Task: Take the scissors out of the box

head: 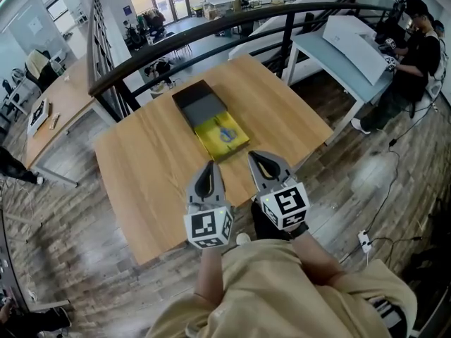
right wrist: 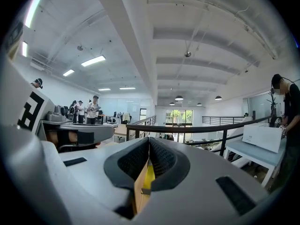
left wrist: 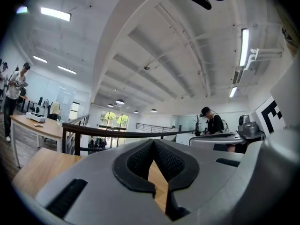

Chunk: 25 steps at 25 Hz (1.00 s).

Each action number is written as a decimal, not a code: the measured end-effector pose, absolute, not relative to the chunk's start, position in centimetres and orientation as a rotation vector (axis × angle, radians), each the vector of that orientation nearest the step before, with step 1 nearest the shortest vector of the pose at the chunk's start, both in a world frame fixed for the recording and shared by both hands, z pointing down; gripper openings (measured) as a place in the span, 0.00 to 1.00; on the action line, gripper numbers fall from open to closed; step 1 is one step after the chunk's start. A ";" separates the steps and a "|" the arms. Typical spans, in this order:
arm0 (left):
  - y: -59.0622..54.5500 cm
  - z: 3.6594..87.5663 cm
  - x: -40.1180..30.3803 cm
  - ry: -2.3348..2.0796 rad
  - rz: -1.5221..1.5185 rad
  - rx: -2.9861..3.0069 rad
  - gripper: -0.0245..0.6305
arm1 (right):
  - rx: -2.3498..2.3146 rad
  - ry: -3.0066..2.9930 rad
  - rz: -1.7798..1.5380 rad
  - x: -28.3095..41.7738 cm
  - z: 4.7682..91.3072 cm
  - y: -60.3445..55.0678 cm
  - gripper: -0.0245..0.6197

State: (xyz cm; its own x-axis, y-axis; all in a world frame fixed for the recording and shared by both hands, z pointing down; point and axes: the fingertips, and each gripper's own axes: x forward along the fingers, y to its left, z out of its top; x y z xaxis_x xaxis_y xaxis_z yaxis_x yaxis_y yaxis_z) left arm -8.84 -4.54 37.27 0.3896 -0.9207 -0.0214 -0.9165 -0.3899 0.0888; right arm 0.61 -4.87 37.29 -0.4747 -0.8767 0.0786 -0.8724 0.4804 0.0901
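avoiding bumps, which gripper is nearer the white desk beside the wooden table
Right. The right gripper is on the side toward the white desk; the left gripper sits beyond it, farther off.

Wooden table [head: 141, 167], plank floor [head: 77, 259], black railing [head: 211, 27], ceiling strip lights [left wrist: 55, 14]

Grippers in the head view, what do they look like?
The left gripper and right gripper are grey and pointed, with black textured pads inside. Each carries a white cube printed with black square markers. The person wears tan clothing.
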 end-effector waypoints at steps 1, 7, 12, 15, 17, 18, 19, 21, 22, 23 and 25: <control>-5.2 37.4 -8.6 -1.698 -0.096 2.567 0.05 | 1.541 -2.606 -0.051 0.7 37.4 -5.6 0.06; -9.0 38.1 -7.5 -1.709 -0.044 2.549 0.05 | 1.512 -2.598 0.018 1.7 39.3 -10.0 0.06; -12.4 39.4 -8.1 -1.734 0.008 2.505 0.05 | 1.473 -2.582 0.095 1.4 41.5 -14.1 0.06; -14.4 40.2 -8.6 -1.742 0.019 2.466 0.05 | 1.437 -2.584 0.112 0.7 42.4 -16.3 0.06; -15.8 40.8 -8.6 -1.730 0.016 2.438 0.05 | 1.410 -2.582 0.133 0.4 43.3 -17.8 0.06; -16.5 41.2 -8.5 -1.720 0.015 2.428 0.05 | 1.396 -2.579 0.146 0.2 43.8 -18.4 0.06; -17.0 41.5 -8.5 -1.713 0.017 2.422 0.05 | 1.383 -2.575 0.157 0.0 44.3 -19.0 0.06; -18.2 42.2 -8.5 -1.708 0.029 2.412 0.05 | 1.357 -2.568 0.172 -0.4 45.2 -20.1 0.06; -18.8 42.5 -8.5 -1.707 0.036 2.407 0.05 | 1.348 -2.565 0.178 -0.5 45.5 -20.7 0.06; -19.4 42.9 -8.5 -1.706 0.044 2.403 0.05 | 1.343 -2.561 0.183 -0.6 45.8 -21.2 0.06; -20.6 44.0 -8.6 -1.710 0.072 2.392 0.05 | 1.340 -2.552 0.196 -0.6 46.3 -22.4 0.06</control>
State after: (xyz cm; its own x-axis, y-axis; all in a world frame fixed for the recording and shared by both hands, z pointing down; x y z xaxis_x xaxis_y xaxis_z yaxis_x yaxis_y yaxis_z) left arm -8.64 -20.61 43.96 0.3293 -0.9314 0.1553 -0.9411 -0.3105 0.1339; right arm -0.65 -22.36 46.31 -0.5445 -0.7897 0.2827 -0.8235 0.5673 -0.0016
